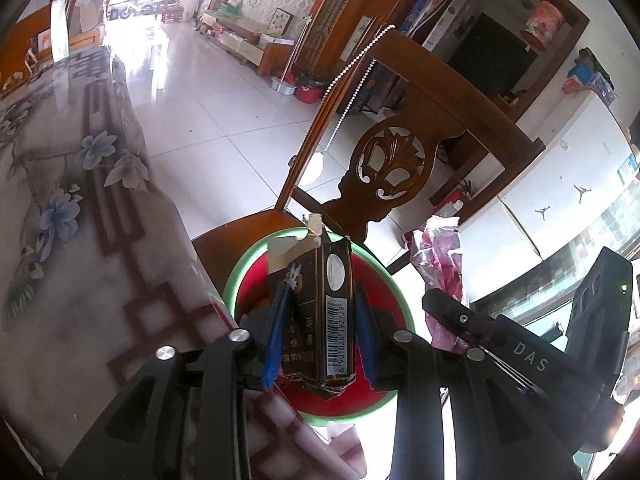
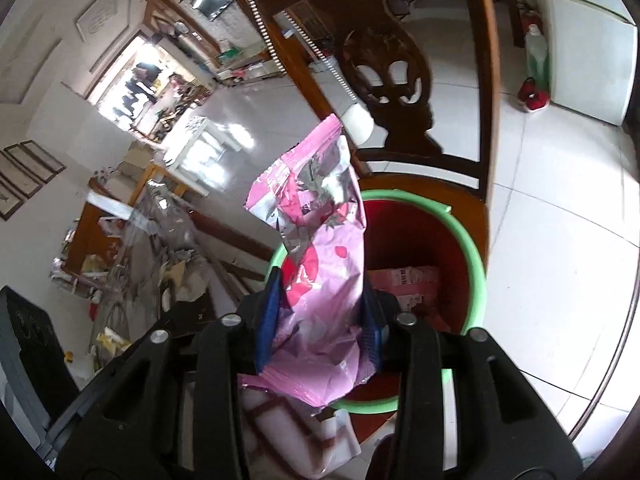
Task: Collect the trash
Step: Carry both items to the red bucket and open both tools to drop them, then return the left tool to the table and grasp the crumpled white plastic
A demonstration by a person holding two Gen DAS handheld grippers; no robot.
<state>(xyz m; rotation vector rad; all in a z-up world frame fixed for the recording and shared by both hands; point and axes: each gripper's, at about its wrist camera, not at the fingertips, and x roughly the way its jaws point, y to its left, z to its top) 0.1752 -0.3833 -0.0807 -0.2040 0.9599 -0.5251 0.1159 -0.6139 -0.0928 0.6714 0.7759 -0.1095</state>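
Observation:
My left gripper [image 1: 320,320] is shut on a dark cigarette box [image 1: 320,312] with a barcode and holds it over a red bin with a green rim [image 1: 236,276] that stands on a wooden chair seat. My right gripper [image 2: 320,316] is shut on a crumpled pink foil wrapper [image 2: 320,240] and holds it above the same bin [image 2: 476,256]. The right gripper with its wrapper [image 1: 440,256] also shows in the left wrist view, to the right of the bin. A pink carton [image 2: 404,284] lies inside the bin.
The carved wooden chair back [image 1: 388,164] rises just behind the bin. A table with a flowered cloth [image 1: 68,200] lies to the left, its edge next to the bin. White tiled floor [image 1: 224,120] stretches beyond. Clutter [image 2: 120,248] sits on the table in the right wrist view.

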